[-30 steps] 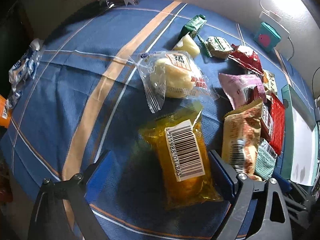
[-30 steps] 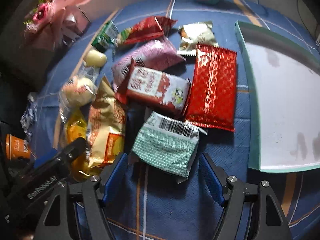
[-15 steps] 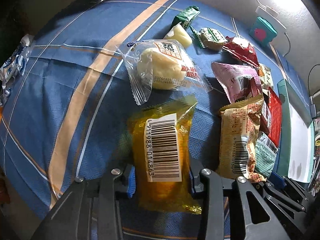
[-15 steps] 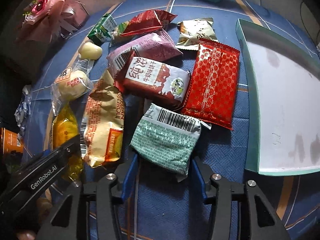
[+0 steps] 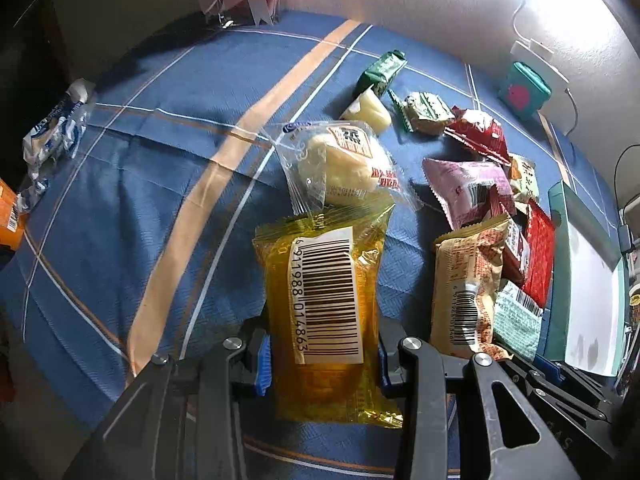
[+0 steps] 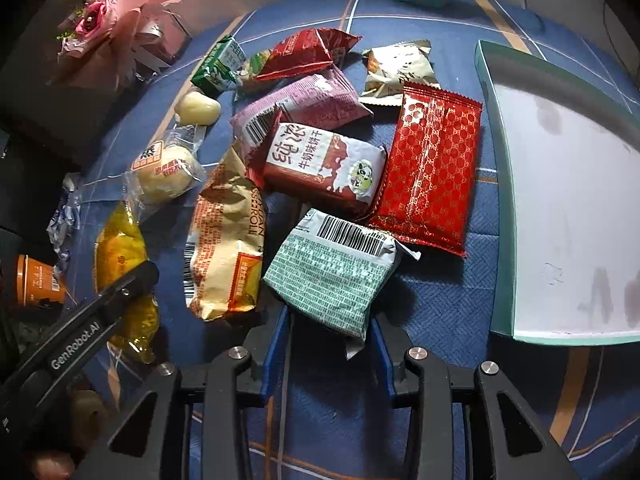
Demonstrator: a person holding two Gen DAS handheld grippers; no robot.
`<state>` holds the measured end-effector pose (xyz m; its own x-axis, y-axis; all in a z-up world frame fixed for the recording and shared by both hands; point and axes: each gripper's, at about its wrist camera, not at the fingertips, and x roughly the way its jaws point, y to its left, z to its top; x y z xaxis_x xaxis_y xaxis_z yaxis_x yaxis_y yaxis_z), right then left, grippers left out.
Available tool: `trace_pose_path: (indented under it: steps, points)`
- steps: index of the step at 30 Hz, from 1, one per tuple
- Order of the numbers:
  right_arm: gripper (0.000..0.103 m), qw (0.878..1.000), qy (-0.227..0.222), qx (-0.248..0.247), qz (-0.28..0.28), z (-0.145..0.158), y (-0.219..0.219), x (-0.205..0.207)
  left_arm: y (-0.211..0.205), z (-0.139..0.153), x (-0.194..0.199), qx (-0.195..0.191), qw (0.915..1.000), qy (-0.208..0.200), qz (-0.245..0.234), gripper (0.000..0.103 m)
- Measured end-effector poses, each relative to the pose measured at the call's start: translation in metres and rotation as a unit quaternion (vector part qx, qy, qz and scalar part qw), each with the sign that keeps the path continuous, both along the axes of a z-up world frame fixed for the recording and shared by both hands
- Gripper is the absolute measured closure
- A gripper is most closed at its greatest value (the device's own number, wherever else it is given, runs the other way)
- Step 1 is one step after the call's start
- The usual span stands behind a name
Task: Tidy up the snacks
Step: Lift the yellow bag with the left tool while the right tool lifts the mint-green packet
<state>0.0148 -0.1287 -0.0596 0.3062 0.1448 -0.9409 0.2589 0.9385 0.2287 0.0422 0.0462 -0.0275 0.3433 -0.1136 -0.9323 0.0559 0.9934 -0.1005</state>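
L gripper [image 5: 322, 354] clamps 1 yellow pack [image 5: 324, 304]; R gripper [image 6: 330, 330] clamps 1 green pack [image 6: 332, 276].

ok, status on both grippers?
Left gripper shut on yellow packet. Right gripper shut on green packet. Tray unobstructed.

L gripper [image 5: 322, 354] low over cloth, jaws clamped on yellow pack [image 5: 324, 300]. R gripper [image 6: 330, 344] jaws pinching green pack [image 6: 332, 276].
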Motion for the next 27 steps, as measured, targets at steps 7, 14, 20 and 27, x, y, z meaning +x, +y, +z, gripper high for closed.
trace_pose_path:
  steps: [7, 14, 20, 27]
  points:
    - [0.073, 1.0, -0.019, 0.009, -0.007, 0.015, -0.007, -0.005, 0.011, 0.017, -0.005, -0.009, 0.9997, -0.016, 0.014, 0.063]
    - [0.073, 0.999, -0.022, 0.032, -0.022, 0.023, -0.024, -0.01, 0.015, 0.012, -0.001, -0.019, 0.9995, -0.01, 0.025, 0.063]
    - [0.073, 0.998, -0.026, 0.046, -0.035, 0.023, -0.035, -0.015, 0.019, 0.006, 0.002, -0.03, 0.999, -0.005, 0.033, 0.063]
    - [0.073, 0.998, -0.028, 0.036, -0.04, 0.024, -0.039, -0.018, 0.019, 0.005, 0.002, -0.041, 0.9988, -0.003, 0.029, 0.063]
